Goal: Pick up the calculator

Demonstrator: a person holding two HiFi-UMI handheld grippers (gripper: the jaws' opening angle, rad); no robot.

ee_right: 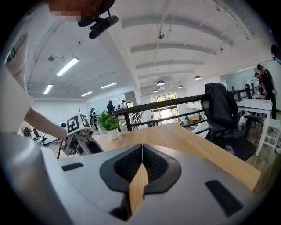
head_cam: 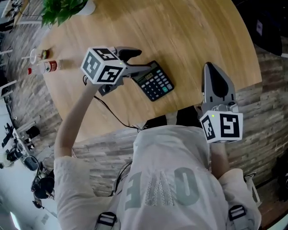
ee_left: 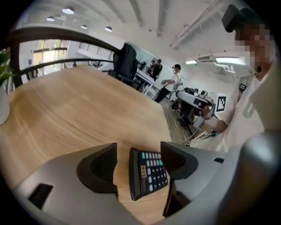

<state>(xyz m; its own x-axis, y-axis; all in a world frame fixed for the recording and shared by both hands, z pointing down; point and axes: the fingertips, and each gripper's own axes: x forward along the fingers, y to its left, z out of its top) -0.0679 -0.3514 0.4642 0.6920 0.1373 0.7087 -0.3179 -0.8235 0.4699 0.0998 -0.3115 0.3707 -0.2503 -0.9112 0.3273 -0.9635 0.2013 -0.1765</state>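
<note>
A black calculator (head_cam: 155, 81) with grey and green keys lies flat near the front edge of the round wooden table (head_cam: 189, 36). My left gripper (head_cam: 143, 60) reaches in from the left, just over the calculator's left end. In the left gripper view its jaws stand wide apart with the calculator (ee_left: 147, 173) between and below them, and the pads do not touch it. My right gripper (head_cam: 210, 67) hovers over the table's front right edge, apart from the calculator. The right gripper (ee_right: 141, 165) has its jaws pressed together with nothing in them.
A potted plant (head_cam: 63, 9) stands at the table's far left. A small bottle (head_cam: 45, 67) lies by the left edge. A black cable (head_cam: 112, 114) hangs from the left gripper. An office chair (ee_right: 221, 110) stands beyond the table, with people further back.
</note>
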